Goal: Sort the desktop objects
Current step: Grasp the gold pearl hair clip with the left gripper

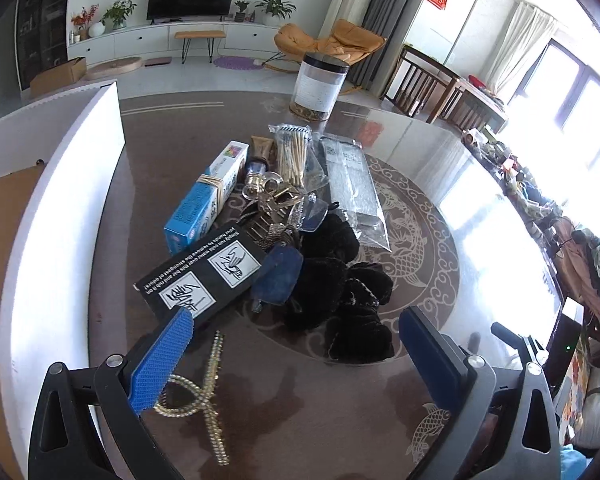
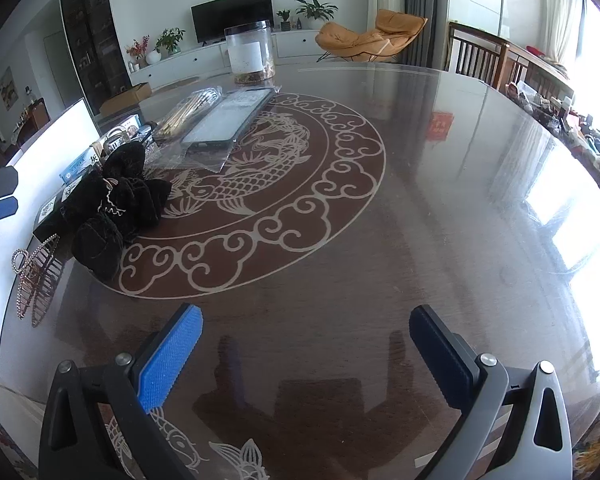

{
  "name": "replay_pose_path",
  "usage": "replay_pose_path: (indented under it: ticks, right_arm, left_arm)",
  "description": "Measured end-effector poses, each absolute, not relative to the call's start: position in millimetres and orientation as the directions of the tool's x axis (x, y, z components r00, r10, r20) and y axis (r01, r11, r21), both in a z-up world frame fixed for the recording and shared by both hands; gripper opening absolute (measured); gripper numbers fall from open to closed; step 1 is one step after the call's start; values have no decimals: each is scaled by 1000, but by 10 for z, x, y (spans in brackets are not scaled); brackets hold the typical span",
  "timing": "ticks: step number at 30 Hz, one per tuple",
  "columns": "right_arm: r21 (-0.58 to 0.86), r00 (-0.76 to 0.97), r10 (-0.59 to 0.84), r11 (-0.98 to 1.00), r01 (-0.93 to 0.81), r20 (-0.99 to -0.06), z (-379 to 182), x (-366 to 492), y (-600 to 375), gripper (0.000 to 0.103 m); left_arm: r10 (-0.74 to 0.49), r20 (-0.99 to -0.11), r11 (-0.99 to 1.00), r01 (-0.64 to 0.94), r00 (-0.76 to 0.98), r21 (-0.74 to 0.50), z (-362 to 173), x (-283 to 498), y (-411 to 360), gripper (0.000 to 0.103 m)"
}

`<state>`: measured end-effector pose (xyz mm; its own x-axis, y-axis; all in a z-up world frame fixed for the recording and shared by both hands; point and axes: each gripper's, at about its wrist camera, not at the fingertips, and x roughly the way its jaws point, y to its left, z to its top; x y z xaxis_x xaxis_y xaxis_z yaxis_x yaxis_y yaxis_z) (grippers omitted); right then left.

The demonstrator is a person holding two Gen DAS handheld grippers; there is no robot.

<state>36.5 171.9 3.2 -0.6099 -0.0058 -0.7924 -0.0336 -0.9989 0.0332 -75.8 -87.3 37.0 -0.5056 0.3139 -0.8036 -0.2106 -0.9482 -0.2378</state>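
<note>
1. My left tongs [image 1: 296, 340] stood wide apart, holding nothing, above the near edge of the pile on the bench [image 1: 320, 412].
2. My right tongs [image 2: 306, 338] were also wide and empty, over bare bench well to the right of the pile.
3. Black box [image 1: 204, 276] lay just ahead of the left blue pad. Its white print, upside down to me, read in part "Simply run cold water over this bar and rub it on your hands to remove the strongest of odors", beside two white picture panels.
4. Blue-and-white carton [image 1: 206, 196], rubber band around it, lay behind the black box; its print was too small to read.
5. Black velvet pouches [image 1: 340, 280] were heaped right of the box, with a blue tag [image 1: 278, 276] touching both.
6. Beaded hair clip [image 1: 204, 392] lay nearest me, partly under the left pad.
7. Further back: a bag of wooden sticks [image 1: 292, 152], a flat silver packet [image 1: 352, 184] with an unreadable label, and metal bits between.
8. Clear jar [image 1: 320, 88], dark lid, white label illegible, stood at the far side.
9. White box wall [image 1: 60, 208] ran along the left.
</note>
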Motion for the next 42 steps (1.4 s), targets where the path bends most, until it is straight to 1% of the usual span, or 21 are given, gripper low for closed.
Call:
replay_pose_path:
  ticks: [3,7,9,13,18,23,27,33,42]
  right_arm:
    - [28,-616,-1,-999,-34,-788,50,382,1715,103]
    - [40,-619,1,-998,-51,-785,61,391,1762,103]
    - [43,-618,1,-998,-56,-786,58,390,1769,103]
    - [32,-620,3,-999,-44,-785,61,399,1738,103]
    - [26,-623,3,-999,-36,-783,64,394,1719,103]
    - [38,-620,-4,-998,-41,-784,55,387,1742,103]
    - [35,-622,-6,-999,-34,-783,59,389,1725,103]
    - [35,-618,-6,-999,-35,-786,56,390,1723,103]
    - [33,-619,-2,-999,-39,-786,58,397,1737,103]
  left_arm:
    - [287,-859,-952,-230,-425,-204,333,-863,-916,103]
    - [211,-919,-954,-273,-334,-120,63,-830,-814,103]
    - [171,-930,-958,-277,-325,-79,-67,-757,-768,103]
    - [118,-924,-977,-210,-363,-42,-190,-690,-804,103]
    - [26,-921,-985,-167,-388,43,-289,-651,-798,103]
    - [-45,-887,-985,-130,-460,117,-276,-556,-826,103]
    - [-38,-902,-989,-112,-429,95,-445,-584,-912,103]
    - [39,-889,-996,-87,-457,1,-484,-568,-1076,103]
    - [50,-873,-994,-110,-484,4,-466,-512,-1102,103]
